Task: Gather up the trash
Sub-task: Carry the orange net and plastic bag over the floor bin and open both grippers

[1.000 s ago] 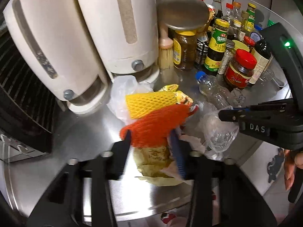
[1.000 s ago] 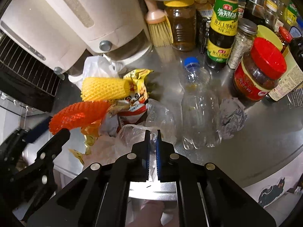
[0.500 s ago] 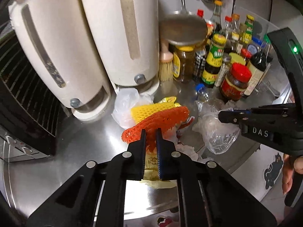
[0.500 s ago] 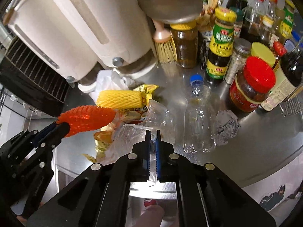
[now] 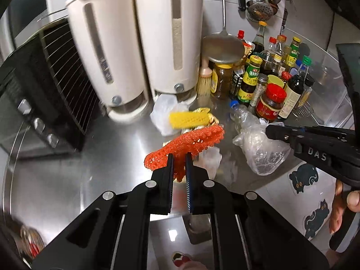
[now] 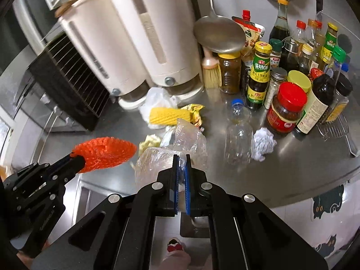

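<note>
Tight at the back and right, open at front left

Bare tabletop [image 5: 74,168] lies open at the front left, between the black toaster oven [image 5: 45,103] and the trash pile. Two tall white dispensers [image 6: 135,45] wall off the back, with the yellow foam net [image 6: 168,115] and a white bag close under them. The sauce bottles and jars [image 6: 285,108] crowd the right rear; a clear plastic bottle [image 6: 238,139] and a crumpled paper ball [image 6: 263,144] lie just before them. The tabletop's front right edge is bare.
</note>
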{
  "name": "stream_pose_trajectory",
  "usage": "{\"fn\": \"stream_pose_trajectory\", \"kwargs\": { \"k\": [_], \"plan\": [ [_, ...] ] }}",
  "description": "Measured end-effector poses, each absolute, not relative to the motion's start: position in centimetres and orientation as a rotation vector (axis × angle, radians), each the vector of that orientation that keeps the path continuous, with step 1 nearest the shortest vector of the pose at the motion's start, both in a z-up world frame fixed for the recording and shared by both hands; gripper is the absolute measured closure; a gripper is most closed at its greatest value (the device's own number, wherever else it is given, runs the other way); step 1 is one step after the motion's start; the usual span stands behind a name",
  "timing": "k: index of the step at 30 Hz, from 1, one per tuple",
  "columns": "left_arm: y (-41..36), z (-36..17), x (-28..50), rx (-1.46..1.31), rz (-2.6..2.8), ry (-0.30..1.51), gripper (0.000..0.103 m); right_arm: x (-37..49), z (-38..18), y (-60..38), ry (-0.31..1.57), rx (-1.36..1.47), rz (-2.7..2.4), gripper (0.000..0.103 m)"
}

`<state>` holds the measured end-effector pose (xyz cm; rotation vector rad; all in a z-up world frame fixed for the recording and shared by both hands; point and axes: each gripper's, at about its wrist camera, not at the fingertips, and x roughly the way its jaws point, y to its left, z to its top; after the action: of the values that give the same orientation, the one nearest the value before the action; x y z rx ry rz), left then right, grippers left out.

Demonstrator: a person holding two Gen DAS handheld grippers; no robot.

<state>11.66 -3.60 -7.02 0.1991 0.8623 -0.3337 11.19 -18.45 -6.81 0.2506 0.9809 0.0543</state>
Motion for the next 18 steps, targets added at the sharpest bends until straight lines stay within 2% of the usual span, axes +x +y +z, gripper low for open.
{"fn": "stream_pose_trajectory", "kwargs": {
  "k": [8, 18],
  "plan": [
    [-1.0, -8.0, 5.6, 0.166, -0.295, 0.877, 0.094, 4.8, -7.7, -17.3, 0.976, 0.225, 0.14, 0.097],
    [0.2, -14.2, -0.6, 0.142, -0.33, 0.974, 0.094, -1.5, -14.3, -18.5, 1.077, 0.316, 0.166, 0.097]
  ]
}}
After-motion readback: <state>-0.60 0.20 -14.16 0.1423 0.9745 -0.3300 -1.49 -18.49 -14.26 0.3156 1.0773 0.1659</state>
